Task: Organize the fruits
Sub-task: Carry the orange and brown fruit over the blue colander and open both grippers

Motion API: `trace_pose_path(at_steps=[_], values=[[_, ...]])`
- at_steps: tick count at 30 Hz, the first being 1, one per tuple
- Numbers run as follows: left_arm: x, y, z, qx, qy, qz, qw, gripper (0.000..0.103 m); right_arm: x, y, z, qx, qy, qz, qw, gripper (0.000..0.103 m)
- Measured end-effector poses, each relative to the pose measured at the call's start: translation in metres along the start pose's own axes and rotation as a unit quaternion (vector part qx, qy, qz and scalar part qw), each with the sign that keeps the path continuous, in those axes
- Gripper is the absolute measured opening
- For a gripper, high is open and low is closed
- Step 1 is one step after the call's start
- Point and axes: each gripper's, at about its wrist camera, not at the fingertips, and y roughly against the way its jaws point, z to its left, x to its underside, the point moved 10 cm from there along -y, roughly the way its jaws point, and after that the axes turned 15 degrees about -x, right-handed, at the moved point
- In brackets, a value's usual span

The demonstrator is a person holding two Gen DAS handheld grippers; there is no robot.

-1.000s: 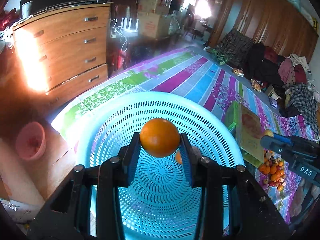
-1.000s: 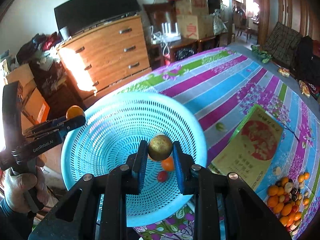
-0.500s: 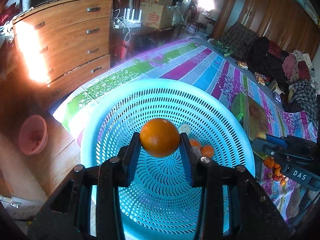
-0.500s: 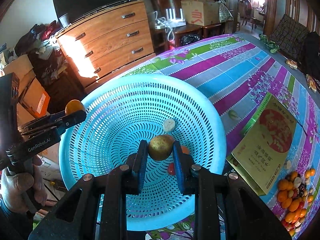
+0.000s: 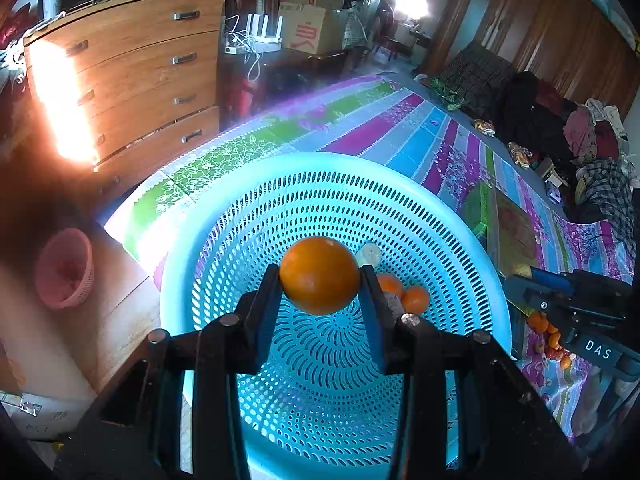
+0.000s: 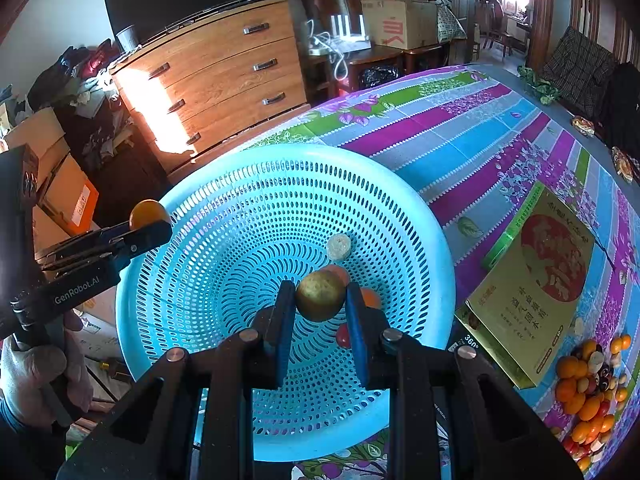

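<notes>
My left gripper (image 5: 320, 280) is shut on an orange (image 5: 319, 275) and holds it above the blue perforated basket (image 5: 280, 200). It also shows in the right wrist view (image 6: 148, 226), over the basket's left rim. My right gripper (image 6: 320, 300) is shut on a brownish-green round fruit (image 6: 320, 295) over the basket (image 6: 224, 216). In the basket lie a pale round fruit (image 6: 339, 247), small oranges (image 5: 416, 299) and a red fruit (image 6: 343, 336).
A pile of small fruits (image 6: 588, 392) lies on the striped tablecloth (image 6: 460, 136) at the right. A yellow-green box (image 6: 532, 288) lies beside the basket. A wooden dresser (image 6: 216, 76) stands behind the table. A pink basket (image 5: 64, 268) sits on the floor.
Both grippers have moved forward over the basket with their fruits held. More of the basket's floor and the fruits in it have come into view.
</notes>
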Motion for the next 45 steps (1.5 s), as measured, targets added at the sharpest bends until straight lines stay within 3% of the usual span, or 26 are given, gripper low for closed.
trace_pose_path(at_steps=[35,37,38,40,42,43,44,45], values=[[0.014,0.002,-0.006,-0.002,-0.015,0.012,0.9998,0.040,0.000,-0.011,-0.007,0.015,-0.007,0.009,1.000,0.029],[0.015,0.002,-0.006,-0.001,-0.015,0.012,0.9998,0.040,0.000,-0.011,-0.007,0.018,-0.007,0.008,1.000,0.040],[0.015,0.001,-0.006,-0.003,-0.014,0.015,0.9998,0.040,0.000,-0.011,-0.008,0.019,-0.008,0.005,1.000,0.050],[0.016,-0.001,-0.005,-0.008,-0.010,0.019,0.9997,0.040,0.000,-0.011,-0.008,0.021,-0.006,0.004,1.000,0.052],[0.018,-0.004,-0.003,-0.012,-0.008,0.022,0.9997,0.053,0.001,-0.012,-0.008,0.020,-0.006,0.008,1.000,0.054],[0.018,-0.005,-0.003,-0.012,-0.008,0.022,0.9997,0.068,0.001,-0.013,-0.008,0.021,-0.006,0.008,1.000,0.055],[0.019,-0.005,-0.002,-0.012,-0.007,0.021,0.9997,0.078,0.001,-0.013,-0.008,0.021,-0.007,0.007,1.000,0.062],[0.019,-0.006,-0.002,-0.013,-0.006,0.021,0.9997,0.080,0.002,-0.013,-0.009,0.021,-0.008,0.007,1.000,0.070]])
